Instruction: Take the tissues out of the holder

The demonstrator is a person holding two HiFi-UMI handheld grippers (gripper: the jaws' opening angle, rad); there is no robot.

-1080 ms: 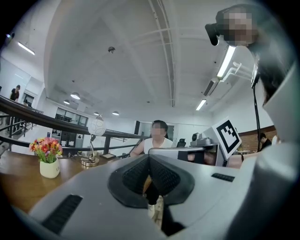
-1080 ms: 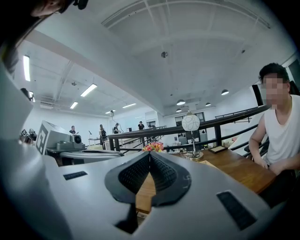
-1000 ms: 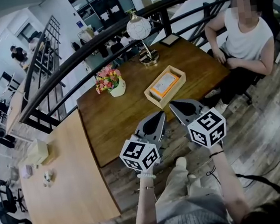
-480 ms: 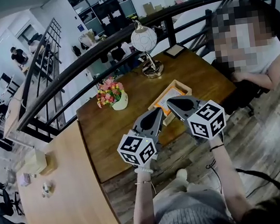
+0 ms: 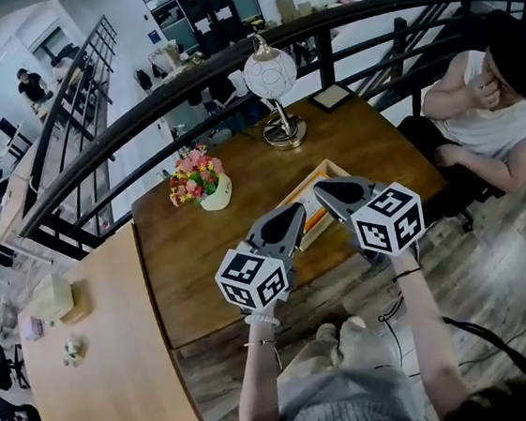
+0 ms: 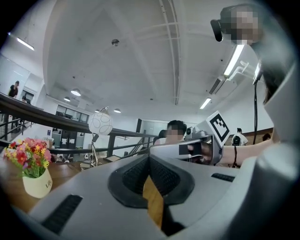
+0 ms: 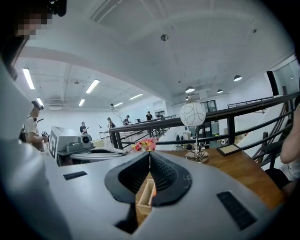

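Left gripper point(image 5: 298, 211) and right gripper point(image 5: 319, 188) both pinched together, empty, side by side at the tissue holder point(image 5: 333, 170).
Head view placed the wooden holder on the dark table point(image 5: 201, 250), orange tissue pack point(image 5: 313, 218) inside. Only the right gripper view caught the holder beneath its jaws; the left one showed bare tabletop.

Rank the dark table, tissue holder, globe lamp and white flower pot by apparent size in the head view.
1. dark table
2. globe lamp and tissue holder: look alike, and the holder is partly covered, so unranked
3. white flower pot
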